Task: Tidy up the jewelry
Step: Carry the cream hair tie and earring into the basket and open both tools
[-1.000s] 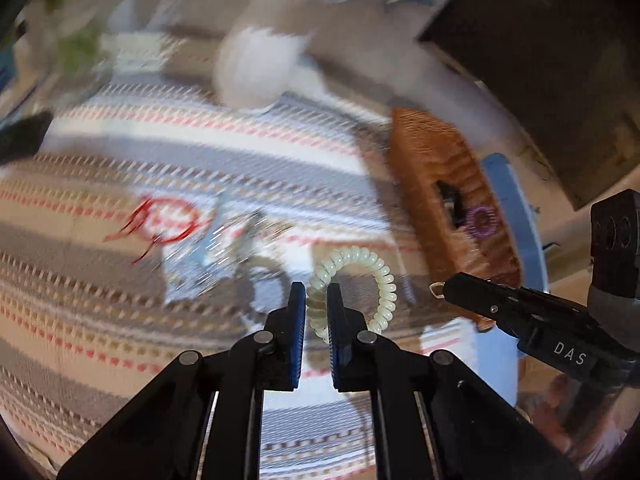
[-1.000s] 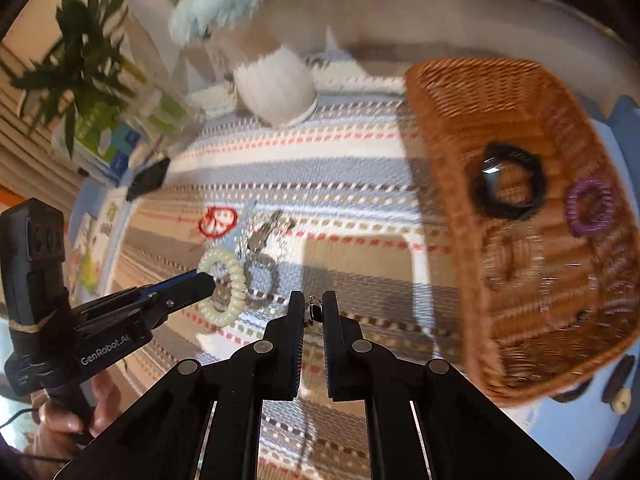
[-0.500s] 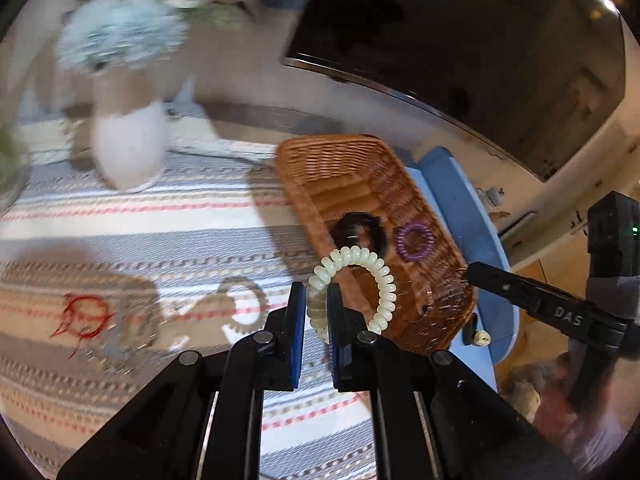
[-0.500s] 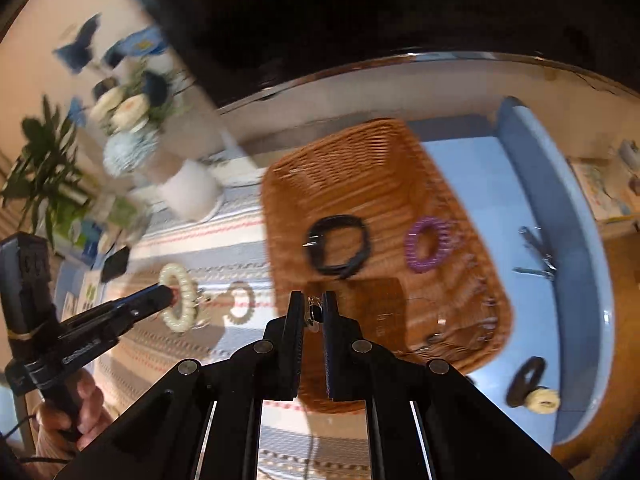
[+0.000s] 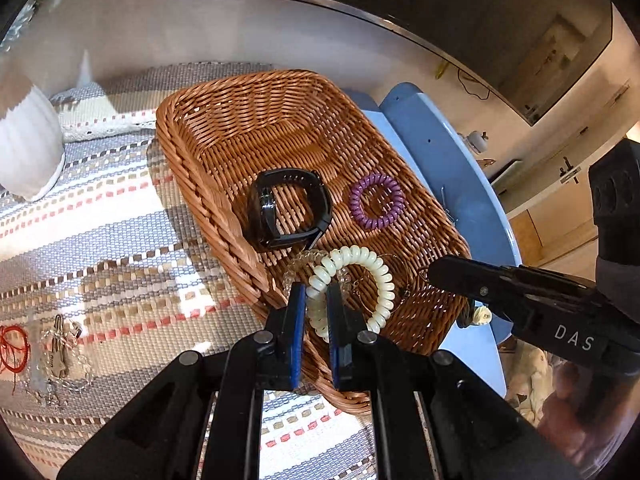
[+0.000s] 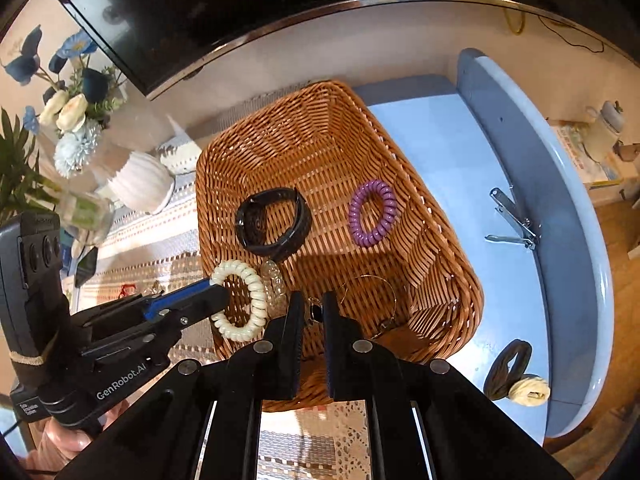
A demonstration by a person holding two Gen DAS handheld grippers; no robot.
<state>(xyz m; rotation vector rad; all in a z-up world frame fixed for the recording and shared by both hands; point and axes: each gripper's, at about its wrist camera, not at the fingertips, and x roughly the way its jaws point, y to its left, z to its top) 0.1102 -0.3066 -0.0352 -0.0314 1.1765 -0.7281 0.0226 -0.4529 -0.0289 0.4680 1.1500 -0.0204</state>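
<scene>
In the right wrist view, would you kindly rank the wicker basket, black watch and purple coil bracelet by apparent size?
1. wicker basket, by far the largest
2. black watch
3. purple coil bracelet, slightly smaller than the watch

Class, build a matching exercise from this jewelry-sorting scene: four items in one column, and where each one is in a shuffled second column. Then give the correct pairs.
Items
1. cream spiral coil bracelet
2. purple spiral coil hair tie
3. black wristwatch
4. red string bracelet

Places
A. lying on the striped woven cloth, outside the basket
B. pinched in the left gripper over the brown wicker basket
C. on the basket floor, nearer the blue tabletop side
D. on the basket floor, nearer the cloth side

Pairs: 1-B, 2-C, 3-D, 4-A
</scene>
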